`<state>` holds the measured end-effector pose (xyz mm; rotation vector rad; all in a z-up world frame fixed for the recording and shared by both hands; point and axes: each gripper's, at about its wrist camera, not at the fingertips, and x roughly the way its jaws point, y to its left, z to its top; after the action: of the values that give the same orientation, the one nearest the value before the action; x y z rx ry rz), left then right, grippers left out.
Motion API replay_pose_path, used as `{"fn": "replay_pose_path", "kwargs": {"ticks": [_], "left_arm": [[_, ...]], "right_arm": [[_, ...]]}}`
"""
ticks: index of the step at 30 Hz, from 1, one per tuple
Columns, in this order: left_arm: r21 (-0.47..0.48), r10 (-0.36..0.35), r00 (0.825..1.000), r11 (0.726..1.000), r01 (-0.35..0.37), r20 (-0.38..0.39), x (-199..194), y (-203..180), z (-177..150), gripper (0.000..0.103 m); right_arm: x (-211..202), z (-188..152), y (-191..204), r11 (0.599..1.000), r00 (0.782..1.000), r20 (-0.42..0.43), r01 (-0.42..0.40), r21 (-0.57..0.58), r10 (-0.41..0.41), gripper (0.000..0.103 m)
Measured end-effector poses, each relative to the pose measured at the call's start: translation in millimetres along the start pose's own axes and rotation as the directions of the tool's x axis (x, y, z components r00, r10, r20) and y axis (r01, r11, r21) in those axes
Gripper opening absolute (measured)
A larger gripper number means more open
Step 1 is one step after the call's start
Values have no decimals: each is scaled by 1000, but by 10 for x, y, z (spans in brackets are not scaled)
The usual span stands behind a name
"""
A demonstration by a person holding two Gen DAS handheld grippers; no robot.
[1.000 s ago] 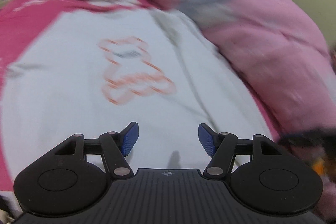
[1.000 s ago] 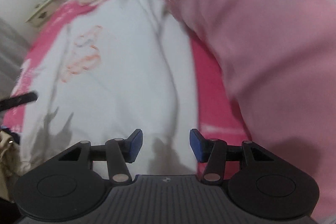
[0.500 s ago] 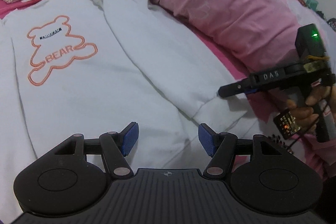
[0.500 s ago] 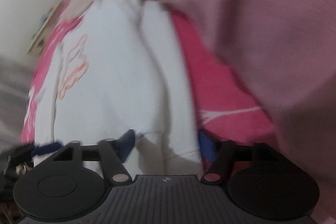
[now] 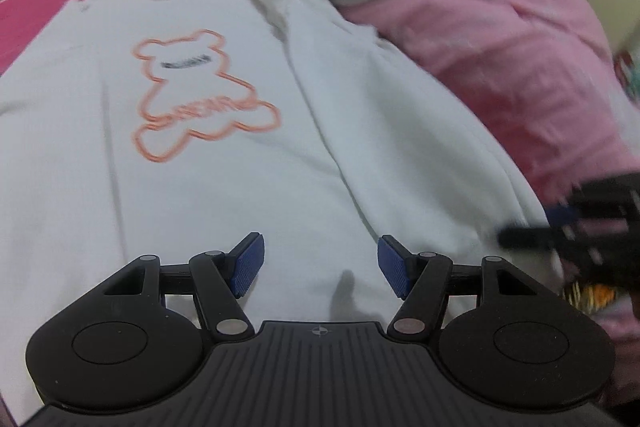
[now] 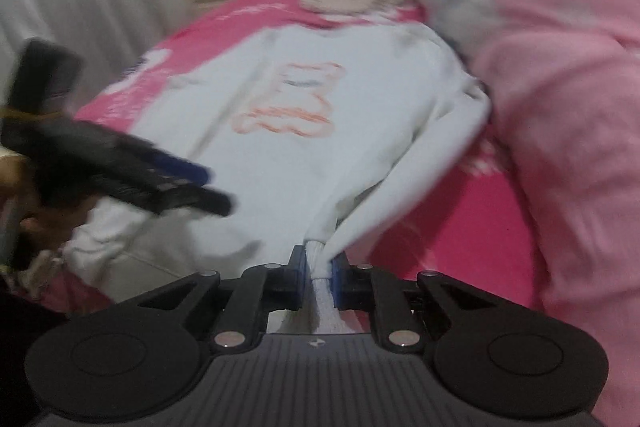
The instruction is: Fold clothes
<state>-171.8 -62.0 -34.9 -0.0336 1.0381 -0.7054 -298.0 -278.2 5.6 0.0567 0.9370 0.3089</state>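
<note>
While jaws close on its cuff (image 6: pixel 319 259), sweatshirt (image 5: pixel 224 163) lengthwise, collar away.

- Right hand-held gripper (image 6: pixel 319 277), jaws closing, pinches the sweatshirt's ribbed cuff (image 6: pixel 320 267)
- White sweatshirt (image 6: pixel 280 83) with orange bear outline lies on the pink bed (image 6: pixel 460 219)
- Left hand-held gripper (image 6: pixel 192 187) hovers, blurred, over the sweatshirt's hem
- Pink duvet (image 6: pixel 560 107) along the bed's right edge

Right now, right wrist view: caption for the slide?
Right gripper closing on the white sweatshirt's sleeve cuff, lifting it off the pink bed; left gripper open alongside.
</note>
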Motion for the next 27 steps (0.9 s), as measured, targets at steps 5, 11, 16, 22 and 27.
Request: {"fn": "replay_pose_path", "kwargs": {"ticks": [5, 11, 16, 22, 27], "left_arm": [[-55, 7, 1000, 998, -5, 23, -77, 182, 41, 63], [-144, 11, 999, 989, -5, 37, -89, 383, 103, 63], [-99, 49, 999, 994, -46, 19, -30, 422, 176, 63], [-56, 53, 999, 997, -53, 10, 121, 476, 380, 63], [-33, -22, 999, 999, 23, 42, 222, 349, 403, 63]], "right_arm": [[-37, 89, 221, 992, 992, 7, -125, -25, 125, 14], [288, 25, 543, 972, 973, -102, -216, -89, 206, 14], [554, -161, 581, 971, 955, -243, -206, -124, 172, 32], [294, 154, 228, 931, 878, -371, -355, -83, 302, 56], [-47, 897, -267, 956, 955, -160, -270, -117, 250, 56]]}}
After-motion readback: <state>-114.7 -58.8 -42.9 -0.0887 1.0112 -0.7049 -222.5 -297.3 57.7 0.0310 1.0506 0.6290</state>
